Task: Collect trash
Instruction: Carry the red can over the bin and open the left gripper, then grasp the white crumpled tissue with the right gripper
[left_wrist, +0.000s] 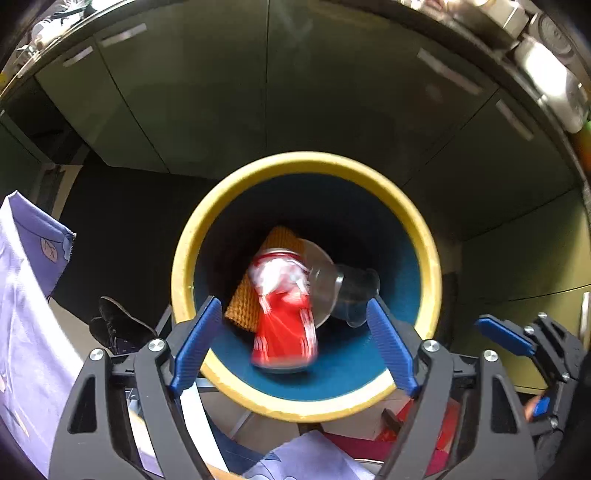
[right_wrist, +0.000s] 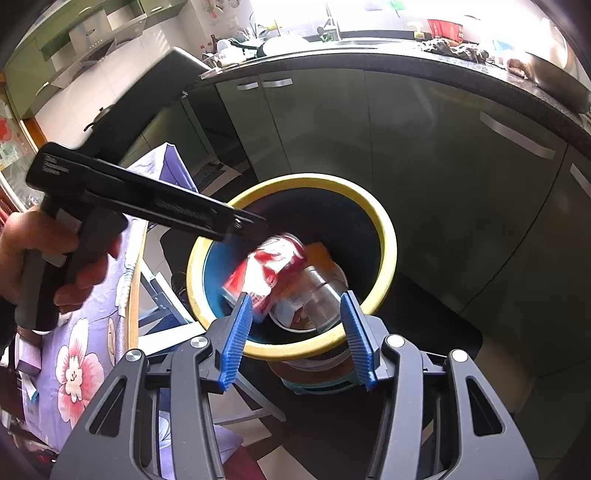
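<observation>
A yellow-rimmed trash bin (left_wrist: 428, 236) with a blue inside stands on the floor below both grippers. My left gripper (left_wrist: 291, 304) points down into it, jaws open. A red and white can (left_wrist: 284, 328), blurred, hangs loose between the blue pads without touching them. In the right wrist view the can (right_wrist: 269, 266) is just under the left gripper's tip (right_wrist: 251, 225), over the bin (right_wrist: 384, 236). A clear plastic bottle (left_wrist: 332, 288) and an orange woven piece (left_wrist: 245, 306) lie inside the bin. My right gripper (right_wrist: 297, 299) stands open at the bin's near rim with nothing between its pads.
A table with a purple flowered cloth (right_wrist: 85, 354) sits left of the bin. Green cabinet doors (right_wrist: 424, 147) under a cluttered dark counter (right_wrist: 406, 62) curve behind it. A hand (right_wrist: 33, 258) holds the left gripper's handle. A dark shoe (left_wrist: 118, 325) lies on the floor.
</observation>
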